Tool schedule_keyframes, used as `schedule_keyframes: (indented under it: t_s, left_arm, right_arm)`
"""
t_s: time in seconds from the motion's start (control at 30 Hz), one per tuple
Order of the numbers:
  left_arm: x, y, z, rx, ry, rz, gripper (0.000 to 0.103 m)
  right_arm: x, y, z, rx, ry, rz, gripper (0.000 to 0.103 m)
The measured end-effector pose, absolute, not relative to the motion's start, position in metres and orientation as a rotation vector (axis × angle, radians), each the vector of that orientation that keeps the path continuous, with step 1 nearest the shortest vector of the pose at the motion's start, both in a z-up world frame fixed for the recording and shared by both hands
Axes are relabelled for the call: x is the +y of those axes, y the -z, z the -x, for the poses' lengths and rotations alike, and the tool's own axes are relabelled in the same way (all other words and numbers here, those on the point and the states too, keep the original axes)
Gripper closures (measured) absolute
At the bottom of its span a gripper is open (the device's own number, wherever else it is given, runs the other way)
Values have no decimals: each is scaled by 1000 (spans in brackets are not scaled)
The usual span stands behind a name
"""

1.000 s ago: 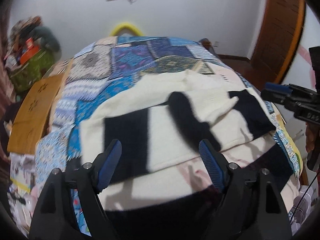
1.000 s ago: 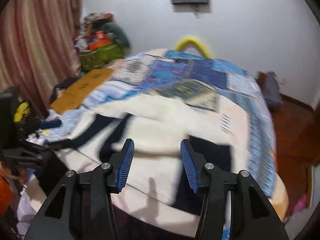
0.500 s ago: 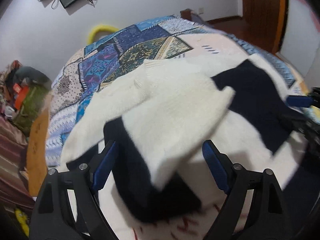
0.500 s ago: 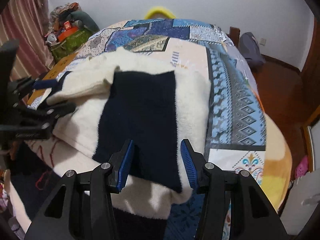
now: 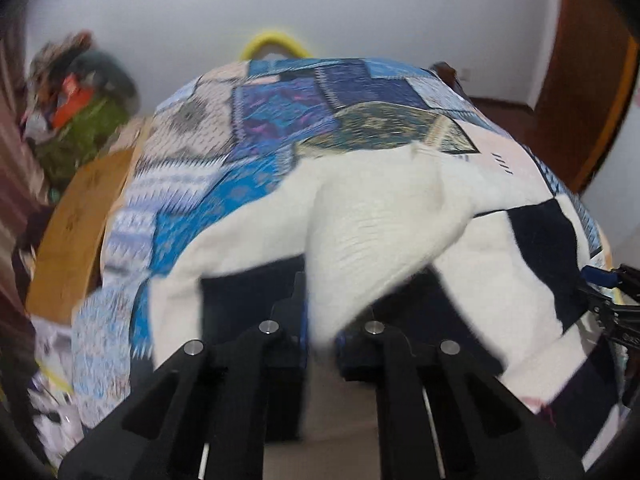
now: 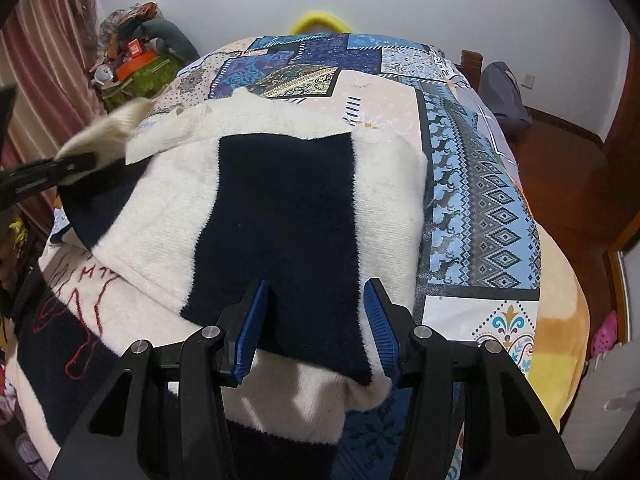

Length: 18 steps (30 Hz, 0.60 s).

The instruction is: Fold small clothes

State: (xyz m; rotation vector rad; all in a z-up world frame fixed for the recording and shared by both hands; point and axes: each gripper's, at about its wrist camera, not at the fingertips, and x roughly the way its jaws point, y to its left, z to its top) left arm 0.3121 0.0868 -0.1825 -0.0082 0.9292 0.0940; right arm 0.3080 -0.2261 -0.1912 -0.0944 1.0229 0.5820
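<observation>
Sweater (image 6: 280, 216) sleeve in left claw (image 5: 322, 320)

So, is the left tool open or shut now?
Shut on the sweater: the left tool pinches a lifted cream fold, also visible in the right wrist view.

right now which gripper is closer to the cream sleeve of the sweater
Left. The left gripper is shut on the cream sleeve, lifting it over the sweater. The right gripper hangs open over the sweater's navy panel, on the opposite side.
</observation>
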Motion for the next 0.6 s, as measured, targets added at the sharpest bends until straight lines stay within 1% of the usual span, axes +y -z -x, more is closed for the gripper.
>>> schedule_keyframes:
  t_s: [0.1,0.13,0.17,0.2,0.33,0.43,0.47,0.53,0.6]
  left_arm:
    - [121,186,-289,954,-120,69,89]
    - [130,190,-281,972,-126,84,85]
    - [138,194,-276,987,-126,101,73]
    - [148,199,-268,1003,-129,127,66]
    - [171,210,-249,1032,-167,149,58]
    - [187,212,-240,1034,-171,194,51]
    - [192,211,-240,1028,-172,213,47]
    - [201,209,-240,1018,-169,256,42]
    - [205,211,-245,1022,-154,297,40]
  right_arm:
    - [-227,190,-309,1026,-580,95,56]
    - [-227,189,-309,1027,-579,95,56]
    - [-227,188,-309,1028,-579,93,56]
    - [-227,187,-308,1027,-579,91,56]
    - [-229,178,-306,1016,-578,81,55]
    - [-230,169,-305,992,-579,89,54]
    - [-230,165,-305,982,-575,93,54]
    - [-232,159,-307,959,-564,101,46]
    - [-234,155,-310,938,-549,98,45]
